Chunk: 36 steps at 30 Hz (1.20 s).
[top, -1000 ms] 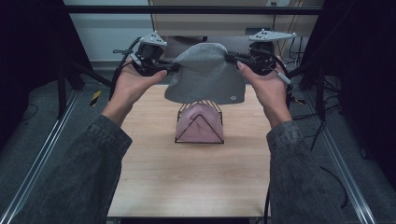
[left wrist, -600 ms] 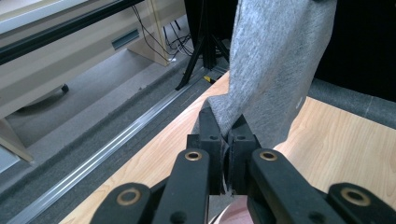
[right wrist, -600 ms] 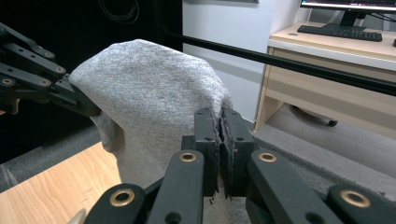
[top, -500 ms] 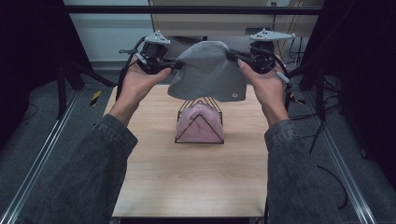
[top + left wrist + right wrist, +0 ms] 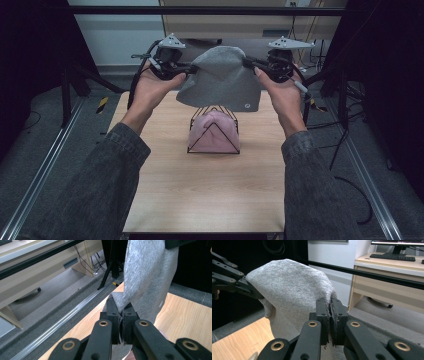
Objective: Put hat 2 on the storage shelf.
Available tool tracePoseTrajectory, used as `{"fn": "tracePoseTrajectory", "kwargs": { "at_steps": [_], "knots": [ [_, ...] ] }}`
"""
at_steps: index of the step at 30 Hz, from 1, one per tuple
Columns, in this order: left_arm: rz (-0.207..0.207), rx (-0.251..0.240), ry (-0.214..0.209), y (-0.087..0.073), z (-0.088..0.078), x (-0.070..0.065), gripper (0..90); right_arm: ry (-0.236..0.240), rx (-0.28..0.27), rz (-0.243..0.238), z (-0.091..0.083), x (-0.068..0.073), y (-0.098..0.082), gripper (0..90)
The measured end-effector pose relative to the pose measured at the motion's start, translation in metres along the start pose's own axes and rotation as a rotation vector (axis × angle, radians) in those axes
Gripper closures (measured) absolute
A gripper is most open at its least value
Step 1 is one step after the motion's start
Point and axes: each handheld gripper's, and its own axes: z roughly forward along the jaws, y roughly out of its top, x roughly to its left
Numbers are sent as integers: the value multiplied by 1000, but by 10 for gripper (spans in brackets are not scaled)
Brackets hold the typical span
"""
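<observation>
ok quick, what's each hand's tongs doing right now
Left tongs: closed on one side of the grey beanie, held up above the wire stand.
Right tongs: closed on the beanie's other side.

**Hidden and cut off**

Top of wire rack (image 5: 214,111) covered by hanging grey hat (image 5: 220,75). Small mark on hat's hem (image 5: 246,105) too tiny to read. Pink hat (image 5: 214,131) partly screened behind rack wires. Near edge of bench (image 5: 200,200) cut by frame bottom. Hat's top cropped in left gripper view (image 5: 147,270).
</observation>
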Motion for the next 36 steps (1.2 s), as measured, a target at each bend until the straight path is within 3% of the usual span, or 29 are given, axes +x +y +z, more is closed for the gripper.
{"fn": "tracePoseTrajectory", "kwargs": {
  "at_steps": [8,20,36],
  "knots": [
    [-8,9,6,-11,10,1,876,-3,3,-11,5,-2,-5,863],
    [-29,42,-10,-38,32,1,876,-3,56,17,21,-9,-38,862],
    [-47,64,-23,-57,40,-1,876,4,105,9,27,-6,-58,862]
  ]
}}
